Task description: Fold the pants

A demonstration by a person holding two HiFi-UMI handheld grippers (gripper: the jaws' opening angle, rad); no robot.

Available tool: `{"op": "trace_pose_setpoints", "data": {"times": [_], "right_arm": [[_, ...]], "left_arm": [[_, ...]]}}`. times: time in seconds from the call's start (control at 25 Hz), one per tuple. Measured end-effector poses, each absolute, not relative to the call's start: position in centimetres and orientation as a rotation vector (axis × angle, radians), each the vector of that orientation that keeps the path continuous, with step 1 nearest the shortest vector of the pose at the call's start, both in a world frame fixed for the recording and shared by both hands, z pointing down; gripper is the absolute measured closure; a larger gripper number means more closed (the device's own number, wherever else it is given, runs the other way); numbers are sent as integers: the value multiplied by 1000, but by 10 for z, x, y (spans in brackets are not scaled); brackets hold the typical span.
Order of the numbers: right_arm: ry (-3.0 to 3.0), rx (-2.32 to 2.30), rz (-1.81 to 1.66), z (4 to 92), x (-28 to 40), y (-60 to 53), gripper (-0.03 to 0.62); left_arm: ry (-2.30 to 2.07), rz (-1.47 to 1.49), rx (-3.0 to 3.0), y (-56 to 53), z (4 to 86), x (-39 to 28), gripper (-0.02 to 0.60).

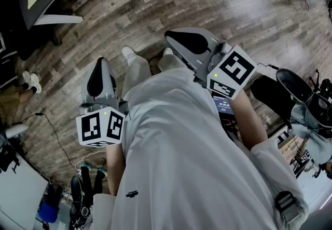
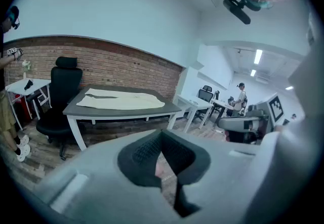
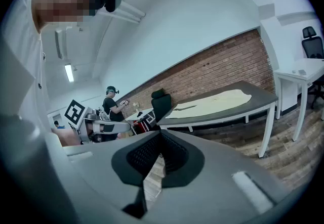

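My left gripper (image 2: 162, 133) and right gripper (image 3: 161, 134) both have their jaws pressed together, pinching nothing. Well beyond them, middle left of the left gripper view, the pants (image 2: 120, 99) lie seemingly unfolded on a grey table (image 2: 126, 112).

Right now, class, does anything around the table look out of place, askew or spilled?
Nothing stands out. The pants lie flat on the grey table, a black chair beside it. The left tongs and right tongs are shut and empty, away from the table.
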State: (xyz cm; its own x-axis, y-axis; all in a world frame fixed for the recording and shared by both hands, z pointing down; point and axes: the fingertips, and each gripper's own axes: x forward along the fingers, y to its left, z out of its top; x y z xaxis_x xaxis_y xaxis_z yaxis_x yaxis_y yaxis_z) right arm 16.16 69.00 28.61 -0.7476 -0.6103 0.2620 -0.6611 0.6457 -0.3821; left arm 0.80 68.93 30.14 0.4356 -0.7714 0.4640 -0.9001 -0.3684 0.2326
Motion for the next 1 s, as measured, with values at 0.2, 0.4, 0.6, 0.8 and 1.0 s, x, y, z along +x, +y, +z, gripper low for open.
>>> {"op": "trace_pose_setpoints", "data": {"times": [0.2,0.4,0.6,0.8,1.0], "right_arm": [[-2716,1117,702,287,142,681,591],[-2648,1290,671,290,122,657,589],[-2544,1466,737,295,91,635,589],[-2498,1526,723,300,56,605,589],[-2439,1608,728,305,36,584,589]], "left_arm": [[-1379,407,2253,677,301,-2,581],[-1350,445,2274,661,313,-21,581],[-1328,475,2281,635,321,-63,581],[-1280,467,2304,605,332,-105,581],[-1215,491,2308,591,343,-133,581]]}}
